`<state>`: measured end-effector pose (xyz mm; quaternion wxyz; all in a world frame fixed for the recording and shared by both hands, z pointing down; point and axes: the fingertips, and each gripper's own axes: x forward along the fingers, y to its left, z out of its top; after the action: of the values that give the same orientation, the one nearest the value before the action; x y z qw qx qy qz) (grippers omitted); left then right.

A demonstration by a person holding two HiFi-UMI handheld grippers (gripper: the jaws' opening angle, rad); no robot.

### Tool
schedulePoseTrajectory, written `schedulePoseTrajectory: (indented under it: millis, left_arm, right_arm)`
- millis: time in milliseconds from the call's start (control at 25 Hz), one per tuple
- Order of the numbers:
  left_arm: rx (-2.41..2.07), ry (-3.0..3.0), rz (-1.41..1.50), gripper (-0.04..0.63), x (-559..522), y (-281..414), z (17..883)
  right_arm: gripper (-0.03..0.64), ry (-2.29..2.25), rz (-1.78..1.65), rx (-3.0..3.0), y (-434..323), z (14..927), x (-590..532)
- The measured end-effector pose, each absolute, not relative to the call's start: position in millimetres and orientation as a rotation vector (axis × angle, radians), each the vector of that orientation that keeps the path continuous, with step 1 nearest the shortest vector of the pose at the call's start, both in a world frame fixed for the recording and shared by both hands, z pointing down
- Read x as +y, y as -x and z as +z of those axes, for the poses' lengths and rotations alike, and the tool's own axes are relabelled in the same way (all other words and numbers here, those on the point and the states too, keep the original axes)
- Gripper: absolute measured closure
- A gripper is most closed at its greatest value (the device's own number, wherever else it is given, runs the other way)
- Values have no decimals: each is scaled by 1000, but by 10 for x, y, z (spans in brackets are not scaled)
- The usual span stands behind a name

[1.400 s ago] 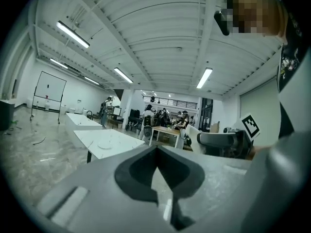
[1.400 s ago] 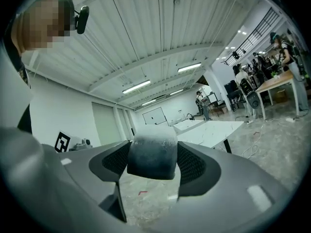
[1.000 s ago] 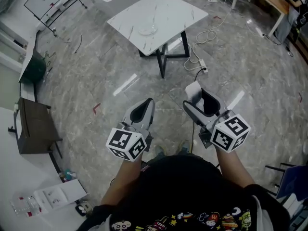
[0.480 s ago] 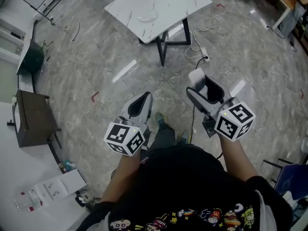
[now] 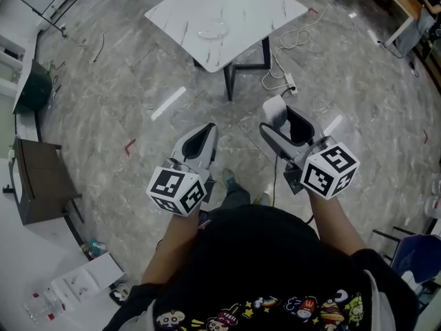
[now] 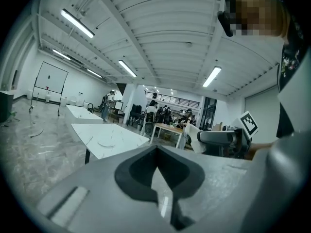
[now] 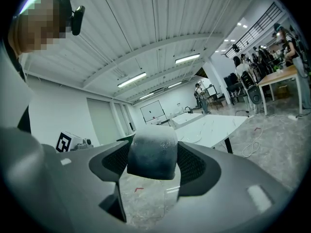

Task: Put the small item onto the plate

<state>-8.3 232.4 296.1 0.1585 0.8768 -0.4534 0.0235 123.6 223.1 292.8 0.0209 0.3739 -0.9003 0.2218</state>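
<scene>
Head view | your right gripper (image 5: 282, 124) clamps the small item (image 5: 276, 107) | left gripper (image 5: 200, 141) closed, empty | plate (image 5: 212, 29) far, slightly left, well apart

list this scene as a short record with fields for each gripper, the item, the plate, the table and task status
left gripper: jaws together, nothing between them
right gripper: shut on the small item
small item: pale rounded block, held in the air over the floor
plate: clear-looking, on the table, nothing seen on it
table: white marbled top, ahead of both grippers
task status: item held, not yet on the plate
</scene>
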Motion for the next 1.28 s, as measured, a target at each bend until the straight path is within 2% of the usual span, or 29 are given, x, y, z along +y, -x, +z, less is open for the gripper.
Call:
schedulePoseTrajectory:
  millis: [840, 1280]
  left_arm:
    - [-1171, -2561, 56, 594, 1159, 1014, 2967]
    - [-1191, -2543, 58, 594, 908, 1065, 3014]
  right_arm:
    - [284, -1270, 715, -2718, -271, 2979, 1254]
    - [284, -1226, 735, -2724, -190, 3052, 926]
